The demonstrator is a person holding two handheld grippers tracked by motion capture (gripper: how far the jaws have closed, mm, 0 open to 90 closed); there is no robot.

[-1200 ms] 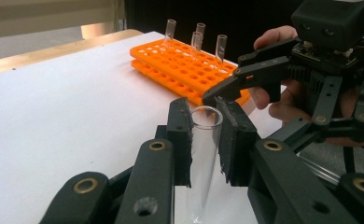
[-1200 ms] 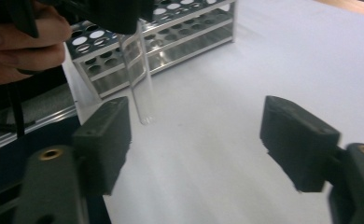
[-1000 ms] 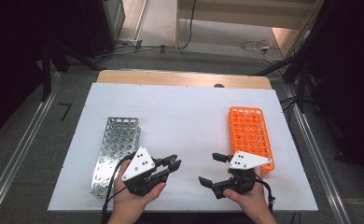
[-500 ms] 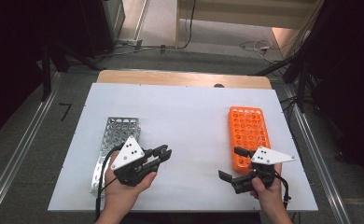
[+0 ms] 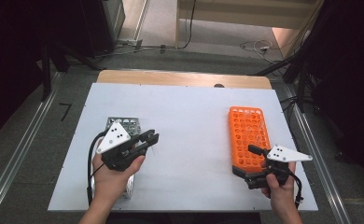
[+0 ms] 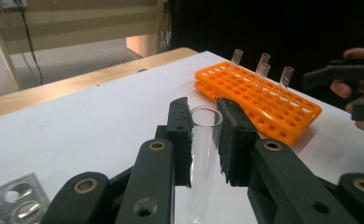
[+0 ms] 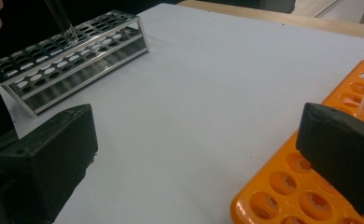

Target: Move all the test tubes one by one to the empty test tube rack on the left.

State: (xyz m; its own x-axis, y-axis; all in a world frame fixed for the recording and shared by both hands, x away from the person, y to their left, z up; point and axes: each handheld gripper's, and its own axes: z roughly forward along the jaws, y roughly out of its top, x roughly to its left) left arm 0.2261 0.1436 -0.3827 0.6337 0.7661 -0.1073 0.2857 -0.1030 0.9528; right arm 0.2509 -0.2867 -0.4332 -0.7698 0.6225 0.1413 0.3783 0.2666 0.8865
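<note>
Glass tube point(image 6: 203, 154): clear, empty, clamped between the jaws of the left gripper point(image 6: 203, 140); its open mouth sits level with the jaw tips, its body runs down between them.
Left gripper, high view point(image 5: 147, 140): held above the table point(image 5: 194, 116), over the near part of the metal rack point(image 5: 124, 123), pointing toward the orange rack point(image 5: 249, 140).
Right gripper point(image 5: 245, 163): jaws spread wide with nothing between them; it sits at the near end of the orange rack, one jaw over the rack's edge, the other over bare table.
Orange rack: lies on the table's right side; four tubes point(image 6: 263, 65) stand in its far rows, most holes free.
Metal rack, right gripper view point(image 7: 73, 56): on the table's left side; the held tube point(image 7: 61, 21) hangs just above it, and whether its tip has cleared the holes I cannot tell.
Step in hand: likely the carrying of one tube from the metal rack toward the orange one, judging from the grip and the way the gripper points.
Next move: probably crossing the open table, standing the tube upright over a free hole and lowering it straight; the grip is near the mouth, so the long lower end may swing and needs a slow approach.
Risk: glass on smooth pads could slip if tilted.
</note>
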